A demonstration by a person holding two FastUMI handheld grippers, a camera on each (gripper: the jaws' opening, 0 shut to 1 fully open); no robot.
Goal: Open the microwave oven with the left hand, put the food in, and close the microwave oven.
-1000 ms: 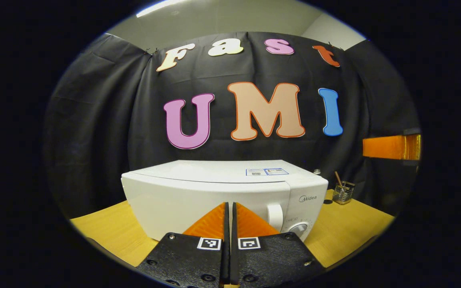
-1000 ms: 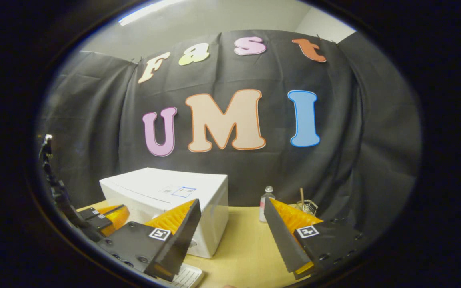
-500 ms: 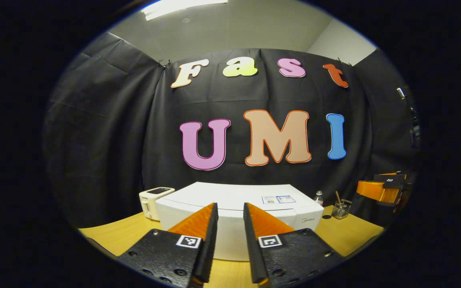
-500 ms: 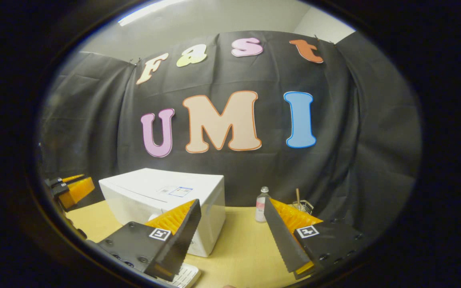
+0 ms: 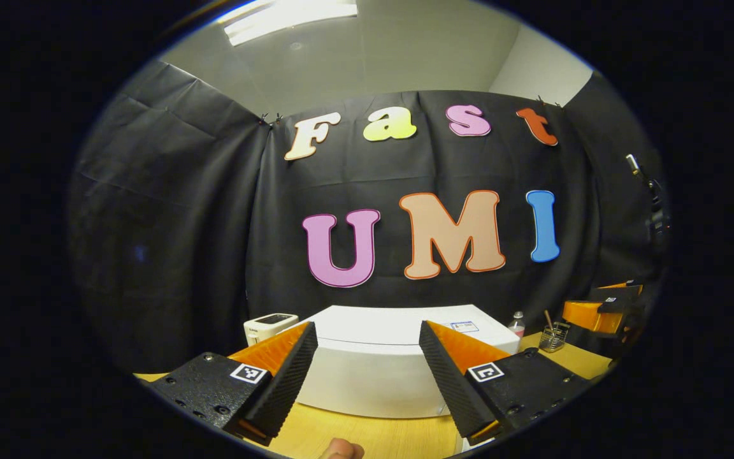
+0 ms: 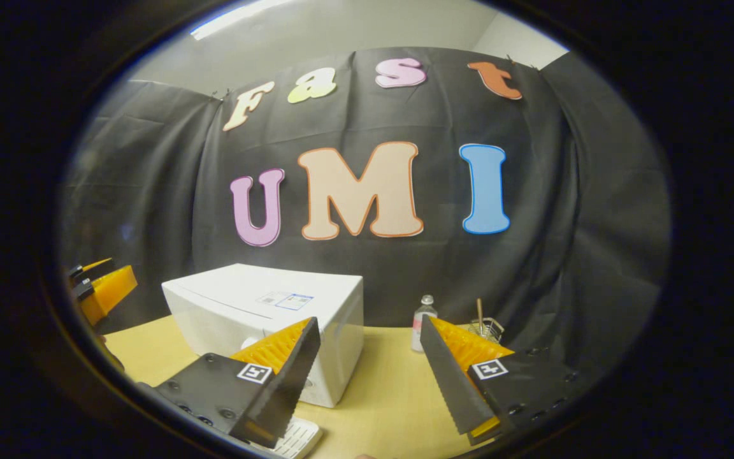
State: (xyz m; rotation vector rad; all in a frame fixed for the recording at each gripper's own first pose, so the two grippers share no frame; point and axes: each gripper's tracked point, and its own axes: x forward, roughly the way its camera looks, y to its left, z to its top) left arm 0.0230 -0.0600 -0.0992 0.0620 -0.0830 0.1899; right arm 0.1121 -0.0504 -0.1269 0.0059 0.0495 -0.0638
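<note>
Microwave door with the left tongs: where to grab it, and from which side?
Grip the white handle jutting from the front face of the microwave; the right gripper view shows a bit of it. Come straight at the front with the left tongs, which are open, one finger on each side. This is a judgement: most of the handle's shape is hidden.

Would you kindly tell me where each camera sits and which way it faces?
Left gripper view: rides the left tongs, open, facing the microwave front; a fingertip shows below.
Right gripper view: rides the right tongs, open, facing the table right of the microwave, seen cornerwise.
Shared: microwave, bottle, wire holder.
</note>
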